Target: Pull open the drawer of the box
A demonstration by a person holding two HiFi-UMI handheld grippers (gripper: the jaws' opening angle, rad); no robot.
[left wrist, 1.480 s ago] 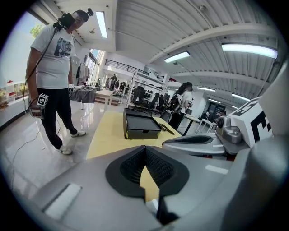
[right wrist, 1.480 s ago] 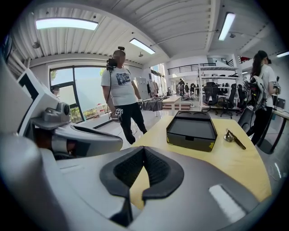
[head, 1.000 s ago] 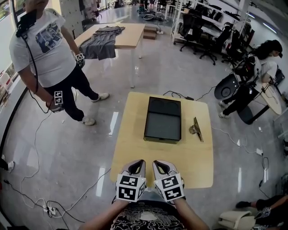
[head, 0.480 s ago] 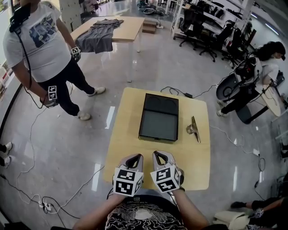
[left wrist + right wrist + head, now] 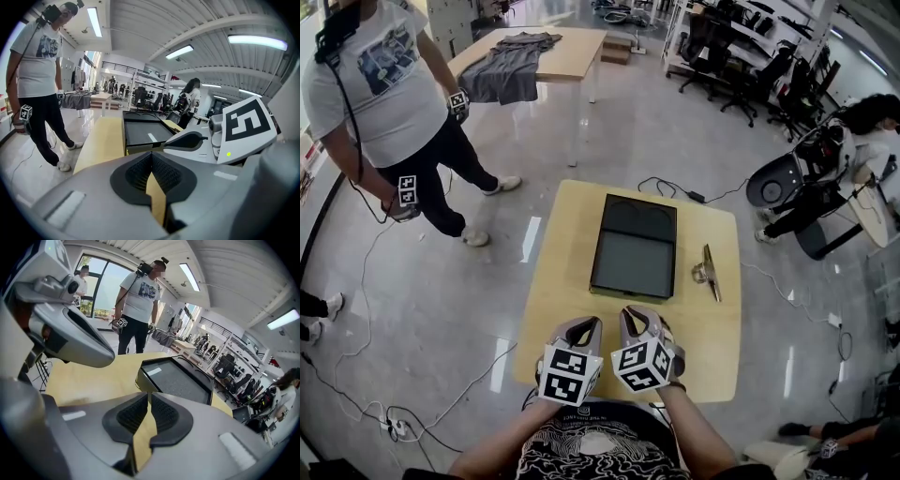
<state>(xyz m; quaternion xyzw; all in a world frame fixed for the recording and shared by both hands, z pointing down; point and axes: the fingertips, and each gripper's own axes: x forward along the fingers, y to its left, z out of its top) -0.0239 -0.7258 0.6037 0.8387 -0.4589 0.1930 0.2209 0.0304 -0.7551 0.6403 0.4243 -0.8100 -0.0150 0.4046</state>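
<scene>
A flat black box (image 5: 635,248) lies in the middle of the pale wooden table (image 5: 572,281), its top a dark tray-like panel. Its near end face (image 5: 140,149) points toward me and sits flush. Both grippers hover side by side over the table's near edge, a short way in front of the box. The left gripper (image 5: 583,330) is shut with nothing between its ribbed pads (image 5: 140,171). The right gripper (image 5: 635,319) is also shut and empty, just beside the left one. The box shows ahead in the left gripper view (image 5: 145,132) and in the right gripper view (image 5: 180,378).
A brass-coloured metal piece (image 5: 709,272) lies on the table right of the box. A person (image 5: 375,94) holding marker cubes stands at the far left. A second table (image 5: 572,56) with a grey garment (image 5: 508,75) is behind. Cables (image 5: 394,412) run over the floor.
Both grippers have edged forward over the table's near edge toward the box, still shut. The box has not moved.
</scene>
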